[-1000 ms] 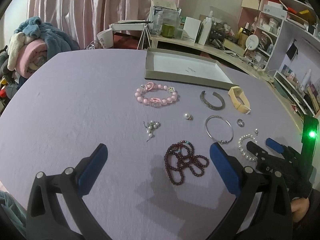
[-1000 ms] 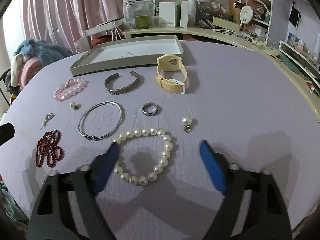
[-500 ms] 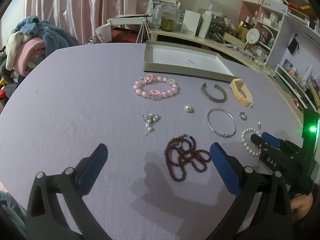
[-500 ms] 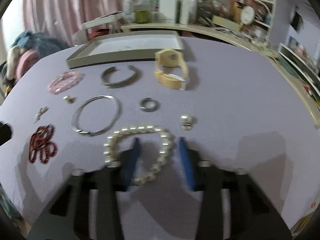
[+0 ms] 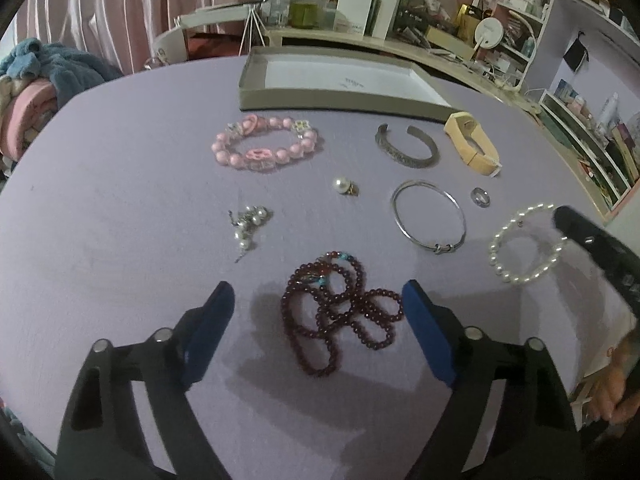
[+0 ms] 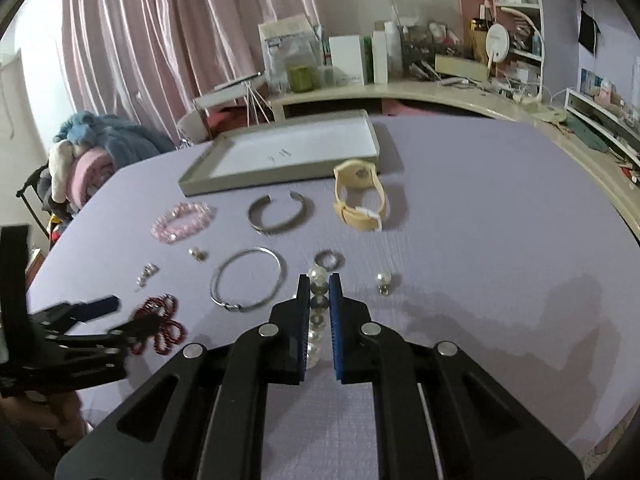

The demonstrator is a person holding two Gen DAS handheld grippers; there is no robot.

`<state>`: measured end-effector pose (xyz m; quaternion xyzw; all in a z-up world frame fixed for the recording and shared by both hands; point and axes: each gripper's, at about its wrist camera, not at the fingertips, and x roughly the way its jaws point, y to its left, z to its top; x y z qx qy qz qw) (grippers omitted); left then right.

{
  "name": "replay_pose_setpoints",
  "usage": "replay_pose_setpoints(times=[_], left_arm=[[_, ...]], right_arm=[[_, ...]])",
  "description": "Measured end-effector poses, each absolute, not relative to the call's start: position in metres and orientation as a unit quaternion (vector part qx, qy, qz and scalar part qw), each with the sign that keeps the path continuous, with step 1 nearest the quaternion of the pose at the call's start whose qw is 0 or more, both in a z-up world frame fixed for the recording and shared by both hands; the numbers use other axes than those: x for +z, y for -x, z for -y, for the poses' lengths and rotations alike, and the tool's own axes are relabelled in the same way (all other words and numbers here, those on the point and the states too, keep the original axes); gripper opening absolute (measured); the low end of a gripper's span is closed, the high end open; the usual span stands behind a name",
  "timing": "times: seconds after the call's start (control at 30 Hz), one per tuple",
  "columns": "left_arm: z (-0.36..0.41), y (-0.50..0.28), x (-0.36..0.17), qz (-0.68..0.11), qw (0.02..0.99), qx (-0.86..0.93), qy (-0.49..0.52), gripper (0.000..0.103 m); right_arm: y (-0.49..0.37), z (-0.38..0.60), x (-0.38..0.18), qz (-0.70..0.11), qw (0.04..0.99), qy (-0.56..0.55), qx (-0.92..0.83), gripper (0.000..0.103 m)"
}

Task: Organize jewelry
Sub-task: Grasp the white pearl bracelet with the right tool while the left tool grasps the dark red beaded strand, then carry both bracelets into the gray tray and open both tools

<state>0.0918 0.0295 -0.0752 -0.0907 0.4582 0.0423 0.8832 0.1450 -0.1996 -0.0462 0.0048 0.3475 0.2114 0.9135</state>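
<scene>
My right gripper is shut on the white pearl bracelet, which hangs between its blue pads; it also shows in the left wrist view, lifted by the right gripper. My left gripper is open and empty, low over the dark red bead necklace. On the purple table lie a pink bead bracelet, a silver cuff, a thin silver bangle, a ring, pearl earrings and a yellow watch. An open grey tray stands behind them.
A single pearl earring lies right of my right gripper. A pearl cluster lies at the left. A cluttered desk and shelves run behind and to the right of the table. Clothes pile at the far left.
My right gripper closed on the white pearl bracelet and lifted it off the table. My left gripper moved lower and closer to the red necklace.
</scene>
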Motion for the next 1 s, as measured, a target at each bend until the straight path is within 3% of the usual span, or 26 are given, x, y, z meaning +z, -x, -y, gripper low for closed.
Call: replay_pose_setpoints(times=[0.23, 0.33, 0.4, 0.47, 0.7, 1.0], left_arm=[[-0.018, -0.099, -0.082, -0.464, 0.882, 0.038, 0.073, 0.067], [-0.010, -0.100, -0.082, -0.459, 0.886, 0.038, 0.050, 0.048], [-0.007, -0.101, -0.081, -0.454, 0.889, 0.021, 0.056, 0.023], [-0.004, -0.102, -0.080, -0.453, 0.890, 0.007, 0.055, 0.010], [-0.007, -0.101, -0.062, -0.437, 0.896, -0.034, 0.071, 0.004], [-0.025, -0.125, 0.030, -0.353, 0.930, -0.067, 0.073, 0.004]], right_arm=[[-0.141, 0.203, -0.039, -0.343, 0.915, -0.012, 0.212, 0.010], [-0.141, 0.203, -0.039, -0.345, 0.915, -0.013, 0.210, 0.010], [-0.140, 0.203, -0.039, -0.344, 0.915, -0.013, 0.211, 0.010], [-0.140, 0.202, -0.037, -0.340, 0.916, -0.013, 0.213, 0.010], [-0.146, 0.200, -0.013, -0.312, 0.923, -0.017, 0.225, 0.010], [-0.181, 0.192, 0.033, -0.265, 0.933, -0.022, 0.243, 0.010]])
